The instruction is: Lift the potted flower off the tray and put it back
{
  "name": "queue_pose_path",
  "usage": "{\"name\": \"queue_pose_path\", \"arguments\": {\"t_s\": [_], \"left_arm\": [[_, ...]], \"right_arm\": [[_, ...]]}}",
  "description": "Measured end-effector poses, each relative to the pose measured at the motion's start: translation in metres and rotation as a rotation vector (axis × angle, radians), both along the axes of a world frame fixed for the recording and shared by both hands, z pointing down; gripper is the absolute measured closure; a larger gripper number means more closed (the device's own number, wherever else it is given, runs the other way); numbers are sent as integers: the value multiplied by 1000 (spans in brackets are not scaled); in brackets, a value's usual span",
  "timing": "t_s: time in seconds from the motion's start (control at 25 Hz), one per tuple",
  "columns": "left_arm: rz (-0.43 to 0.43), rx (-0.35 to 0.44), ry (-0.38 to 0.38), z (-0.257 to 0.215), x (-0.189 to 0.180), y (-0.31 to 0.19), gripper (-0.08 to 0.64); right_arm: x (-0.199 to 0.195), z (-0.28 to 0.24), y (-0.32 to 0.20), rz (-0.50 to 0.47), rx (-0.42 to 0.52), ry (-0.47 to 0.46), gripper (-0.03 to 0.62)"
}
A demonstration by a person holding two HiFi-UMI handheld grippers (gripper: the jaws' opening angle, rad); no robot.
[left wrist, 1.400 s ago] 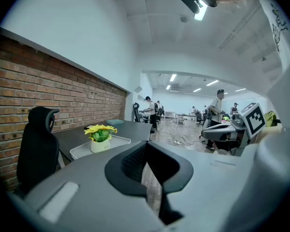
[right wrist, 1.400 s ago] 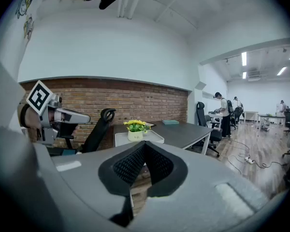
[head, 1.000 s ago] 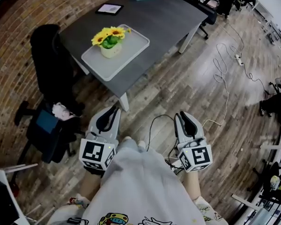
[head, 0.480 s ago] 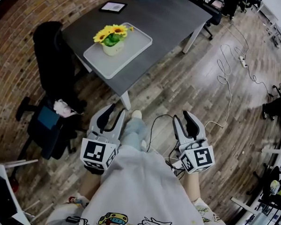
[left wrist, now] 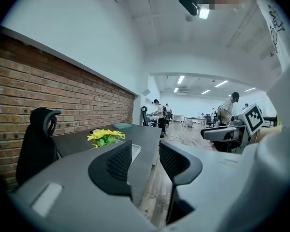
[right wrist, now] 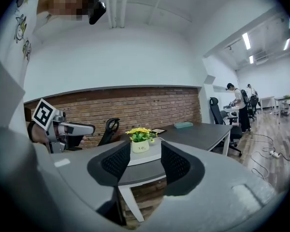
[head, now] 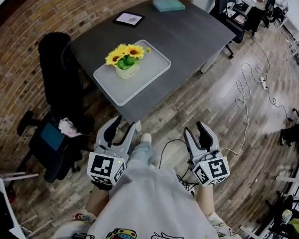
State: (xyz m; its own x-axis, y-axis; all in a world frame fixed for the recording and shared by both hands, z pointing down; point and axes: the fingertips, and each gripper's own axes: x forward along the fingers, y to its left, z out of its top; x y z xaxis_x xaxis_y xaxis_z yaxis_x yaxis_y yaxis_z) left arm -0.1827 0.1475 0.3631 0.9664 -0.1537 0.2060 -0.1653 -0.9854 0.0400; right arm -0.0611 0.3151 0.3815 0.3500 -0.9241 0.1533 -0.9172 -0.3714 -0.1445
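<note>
**Both grippers short of the counter, flower on its tray**

Potted flower [head: 125, 63]: yellow blooms, green leaves, small cream pot. It stands upright on the pale tray [head: 152, 68], a little off the tray's middle toward the brick-wall side. Nothing touches it.

Tray: lies flat on the dark counter [head: 189, 31], at the corner nearest the person, its long side roughly along the counter's near edge.

Also on the counter: a dark-framed tablet [head: 129, 18] toward the far edge on the wall side, and a teal book [head: 168, 4] at the far corner. Both are well apart from the tray.

Left gripper [head: 123, 127]: held out over the wood floor [head: 189, 108], just short of the counter's near corner. Its fingers have just been opening and stand partly apart with nothing between them. In the left gripper view [left wrist: 145, 151] the gap shows only the counter's edge and floor; the flower [left wrist: 105, 137] shows left of the left finger, far off.

Right gripper [head: 197, 132]: beside the left at about the same reach, also over the floor and well apart from the counter. Its fingers have just been opening too, and stand partly apart and empty. In the right gripper view [right wrist: 141, 154] the flower [right wrist: 140, 140] and a strip of tray [right wrist: 147, 157] line up in the gap, but at a distance, not within it.

Surroundings: a black office chair [head: 60, 73] at the counter's wall-side edge, a brick wall [head: 15, 68] behind it, and loose cables [head: 249, 83] on the floor off the counter's right end.
</note>
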Motion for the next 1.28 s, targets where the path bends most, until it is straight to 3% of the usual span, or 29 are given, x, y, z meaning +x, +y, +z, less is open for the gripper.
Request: {"name": "queue_pose_path", "arguments": {"t_s": [0.32,0.56,1.04,1.28], "left_arm": [[0,14,14,-8,67,-73,364],[0,4,11,-4,97,-108,348],[-24,-33,-9,5,104,-141,310],[-96,-35,-16,10,104,-157,290]], "right_arm": [[60,-8,-63,4,-10,17,387],[93,-3,-96,7,-25,5,371],[109,-2,-135,-36,-66,-18,320],[123,1,-163,-117,-67,-17,305]]}}
